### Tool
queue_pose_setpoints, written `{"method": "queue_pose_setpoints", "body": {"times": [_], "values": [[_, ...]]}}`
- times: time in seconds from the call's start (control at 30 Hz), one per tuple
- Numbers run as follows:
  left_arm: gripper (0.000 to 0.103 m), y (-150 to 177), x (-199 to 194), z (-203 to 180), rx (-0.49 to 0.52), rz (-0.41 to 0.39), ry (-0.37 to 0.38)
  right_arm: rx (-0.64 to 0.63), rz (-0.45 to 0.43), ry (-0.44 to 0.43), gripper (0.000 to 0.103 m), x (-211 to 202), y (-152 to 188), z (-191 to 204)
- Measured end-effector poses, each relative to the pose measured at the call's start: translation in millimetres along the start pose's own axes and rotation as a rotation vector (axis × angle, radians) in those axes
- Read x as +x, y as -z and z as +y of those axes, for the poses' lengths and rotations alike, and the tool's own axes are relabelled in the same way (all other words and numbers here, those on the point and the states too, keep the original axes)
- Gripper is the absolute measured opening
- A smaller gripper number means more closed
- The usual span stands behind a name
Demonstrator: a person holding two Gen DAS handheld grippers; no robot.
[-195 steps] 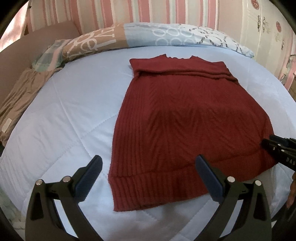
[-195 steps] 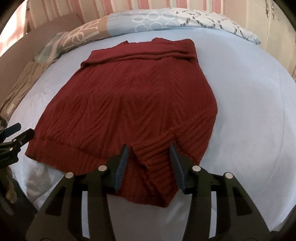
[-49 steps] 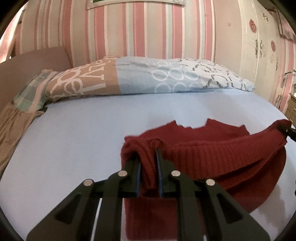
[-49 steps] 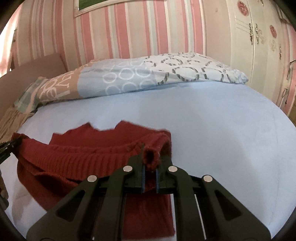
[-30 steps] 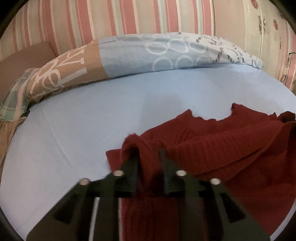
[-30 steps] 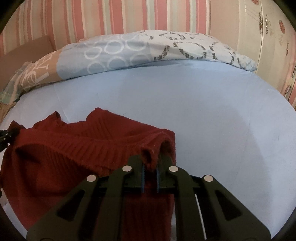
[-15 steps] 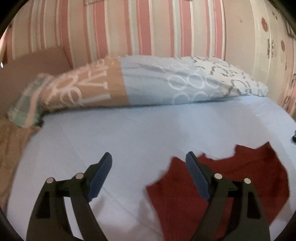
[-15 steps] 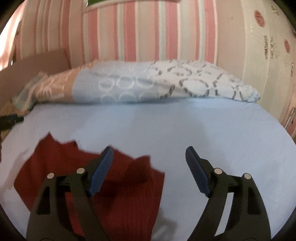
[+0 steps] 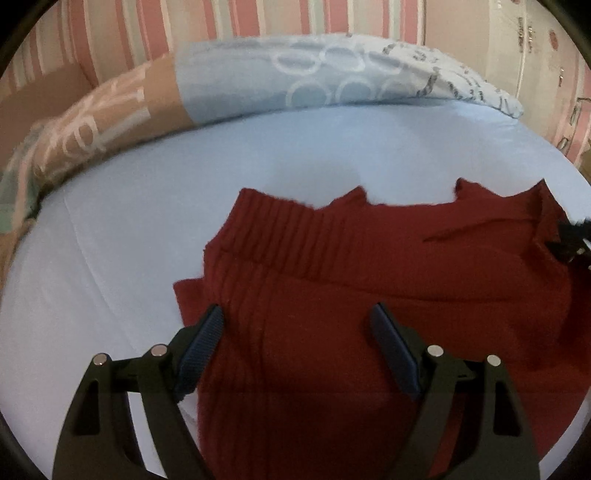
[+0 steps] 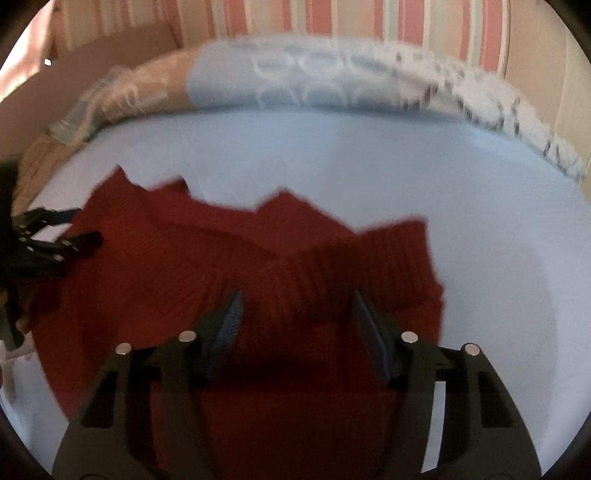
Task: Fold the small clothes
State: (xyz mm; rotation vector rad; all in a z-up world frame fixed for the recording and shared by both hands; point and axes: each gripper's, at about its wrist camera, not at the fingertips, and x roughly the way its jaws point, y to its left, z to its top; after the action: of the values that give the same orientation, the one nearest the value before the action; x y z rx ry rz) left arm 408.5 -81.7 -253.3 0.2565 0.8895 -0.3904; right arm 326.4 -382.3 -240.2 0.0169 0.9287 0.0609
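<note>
Presently, the dark red ribbed-knit sweater [image 9: 369,280] lies folded over on itself on the pale blue quilted bed [image 9: 155,192], its ribbed hem band turned up toward the neckline so that two layers are stacked. The left hand-held gripper [image 9: 297,334] stands wide open over the near left part of the garment, holding nothing. The right hand-held gripper [image 10: 295,314] is likewise wide open over the right part and grips nothing; that view is blurred, so finer detail of the cloth edge cannot be confirmed. Judged from its look, the knit is soft, limp and moderately thick: it should drape and sag when lifted, cling somewhat to the fabric beneath, and stretch if pulled from one point. A hold on both layers together at a side edge or corner, one hand-held gripper at each end of that edge, appears the safest purchase; the ribbed band offers a firmer bite than the open knit. The bed is a yielding support, so pressing down will dent it. Beyond lies a long pillow in brown and light blue with ring patterns [image 9: 303,85], against a pink-striped wall [image 9: 332,18].
</note>
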Motion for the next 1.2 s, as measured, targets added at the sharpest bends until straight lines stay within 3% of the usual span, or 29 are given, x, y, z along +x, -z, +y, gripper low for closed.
{"method": "queue_pose_setpoints", "body": {"times": [0.03,0.07,0.1,0.13,0.2,0.37,0.47,0.53,0.6,0.63,0.67,0.7,0.8,0.87,0.97,1.07,1.2], "values": [[0.074,-1,4,2,-0.005,0.011,0.016,0.008,-0.013,0.0,0.047,2,1,-2],[0.069,-1,4,3,-0.004,0.013,0.022,0.014,-0.021,-0.005,0.037,2,1,-3],[0.059,-1,3,4,0.002,0.005,0.019,0.022,-0.036,-0.003,0.019,-1,2,-4],[0.054,-1,1,3,0.01,-0.004,0.007,0.029,-0.051,0.002,0.011,-3,1,-5],[0.038,-1,-2,8,-0.002,-0.018,-0.026,0.043,-0.099,0.01,0.008,-13,-1,-8],[0.036,4,-11,29,-0.097,-0.068,-0.037,0.143,-0.22,0.059,0.008,-34,-22,-24],[0.036,5,-14,30,-0.095,-0.074,-0.062,0.231,-0.179,0.08,0.008,-15,-35,-42],[0.037,4,-13,30,-0.09,-0.068,-0.065,0.243,-0.089,0.088,0.008,7,-38,-44],[0.04,1,-15,29,-0.088,-0.065,-0.053,0.239,-0.016,0.09,0.012,19,-35,-40],[0.043,-2,-18,27,-0.083,-0.071,-0.039,0.239,-0.024,0.078,0.015,17,-32,-37],[0.051,-4,-20,24,-0.073,-0.078,-0.035,0.23,-0.048,0.056,0.029,10,-31,-35],[0.057,-6,-21,21,-0.057,-0.084,-0.03,0.226,-0.06,0.041,0.051,4,-30,-33],[0.058,-15,-19,6,-0.008,-0.072,-0.008,0.187,-0.124,0.042,0.066,-28,-22,-25],[0.058,-18,-8,-5,0.02,-0.041,-0.011,0.183,-0.133,0.072,0.069,-43,-12,-26],[0.058,-15,10,-11,0.055,-0.013,-0.074,0.213,-0.117,0.104,0.068,-52,4,-37],[0.057,-9,11,-2,0.034,-0.031,-0.117,0.236,-0.073,0.13,0.065,-43,15,-46],[0.038,-4,15,18,-0.001,-0.037,-0.185,0.192,-0.023,0.209,0.056,-23,24,-46]]}}
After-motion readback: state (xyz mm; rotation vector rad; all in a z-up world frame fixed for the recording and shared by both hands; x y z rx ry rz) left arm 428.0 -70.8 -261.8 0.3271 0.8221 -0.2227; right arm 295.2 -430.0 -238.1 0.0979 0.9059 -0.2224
